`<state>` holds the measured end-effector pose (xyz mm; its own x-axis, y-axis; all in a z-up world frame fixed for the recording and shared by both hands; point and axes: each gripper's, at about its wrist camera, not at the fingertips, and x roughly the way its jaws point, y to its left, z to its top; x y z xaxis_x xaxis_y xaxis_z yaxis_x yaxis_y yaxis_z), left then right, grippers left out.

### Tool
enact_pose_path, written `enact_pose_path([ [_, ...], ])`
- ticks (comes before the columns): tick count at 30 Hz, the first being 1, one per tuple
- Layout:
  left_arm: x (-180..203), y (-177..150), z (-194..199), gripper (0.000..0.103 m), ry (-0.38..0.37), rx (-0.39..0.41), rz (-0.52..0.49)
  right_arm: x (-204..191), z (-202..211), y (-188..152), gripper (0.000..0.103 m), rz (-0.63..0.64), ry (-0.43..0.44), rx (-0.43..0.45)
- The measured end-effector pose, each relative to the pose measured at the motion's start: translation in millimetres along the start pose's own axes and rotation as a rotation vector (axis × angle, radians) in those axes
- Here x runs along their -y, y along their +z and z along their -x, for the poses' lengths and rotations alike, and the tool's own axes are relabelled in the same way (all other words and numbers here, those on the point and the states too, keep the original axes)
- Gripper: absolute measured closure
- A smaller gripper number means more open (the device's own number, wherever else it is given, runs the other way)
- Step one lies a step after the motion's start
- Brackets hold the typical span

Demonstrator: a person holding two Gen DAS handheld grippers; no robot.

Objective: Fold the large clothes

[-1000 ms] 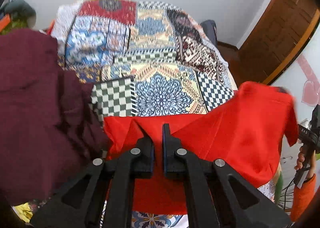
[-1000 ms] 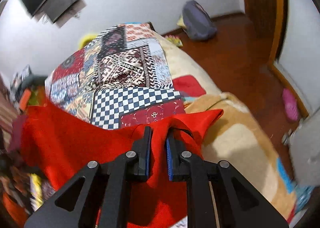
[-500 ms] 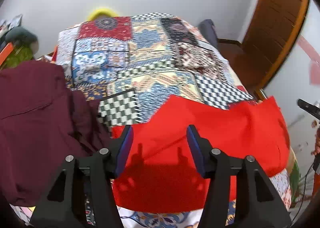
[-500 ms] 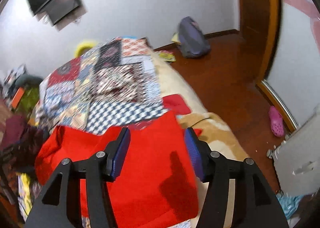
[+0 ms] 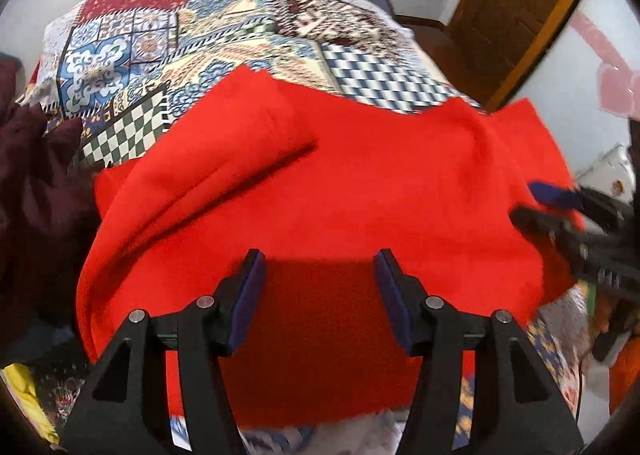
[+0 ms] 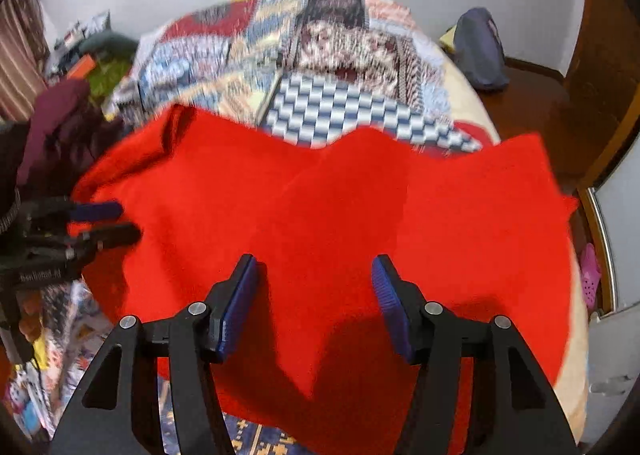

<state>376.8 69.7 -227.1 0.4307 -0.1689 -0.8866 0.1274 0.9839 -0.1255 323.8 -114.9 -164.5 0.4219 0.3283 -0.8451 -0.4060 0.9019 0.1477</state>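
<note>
A large red garment [image 5: 320, 183] lies spread across the near end of a bed with a patchwork cover [image 5: 224, 31]. It also fills the right wrist view [image 6: 340, 207]. My left gripper [image 5: 318, 279] is open and empty just above the garment's near part. My right gripper [image 6: 314, 287] is open and empty above the garment too. The right gripper shows at the right edge of the left wrist view [image 5: 544, 203]. The left gripper shows at the left edge of the right wrist view [image 6: 112, 221]. A fold of red cloth [image 5: 224, 159] lies doubled over on the left side.
A dark maroon garment [image 5: 32, 175] is heaped at the bed's left side. A grey bag [image 6: 480, 51] sits on the wooden floor to the right. A wooden door [image 5: 520, 3] stands at the far right. A pink slipper [image 6: 590, 275] lies on the floor.
Both grippers were shut on the red garment's edge a second ago. They opened and let it drop onto the bed. Both now hover lower over the spread cloth.
</note>
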Motion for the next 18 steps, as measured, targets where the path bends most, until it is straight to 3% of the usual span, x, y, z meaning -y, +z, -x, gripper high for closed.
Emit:
enact_pose_path([
  [4,-17.8,24.1,-12.1,0.047,0.036,0.028,0.031,3.0,-3.6,-5.0,0.039,0.012,-0.010,0.011],
  [6,-27.8,38.6,-11.3,0.047,0.121,0.053,0.034,7.0,-1.3,-2.8,0.039,0.011,-0.004,0.015],
  [9,-53.0,58.9,-3.7,0.047,0.229,0.096,0.077,9.0,2.0,-1.9,0.029,0.008,-0.045,0.031],
  [12,-72.3,64.4,6.6,0.047,0.210,0.118,0.138,12.7,2.4,-4.9,0.026,-0.006,-0.037,0.035],
  [18,-48.4,32.4,17.2,0.047,0.142,0.088,0.056,14.3,3.9,-17.0,0.020,-0.031,-0.037,0.045],
])
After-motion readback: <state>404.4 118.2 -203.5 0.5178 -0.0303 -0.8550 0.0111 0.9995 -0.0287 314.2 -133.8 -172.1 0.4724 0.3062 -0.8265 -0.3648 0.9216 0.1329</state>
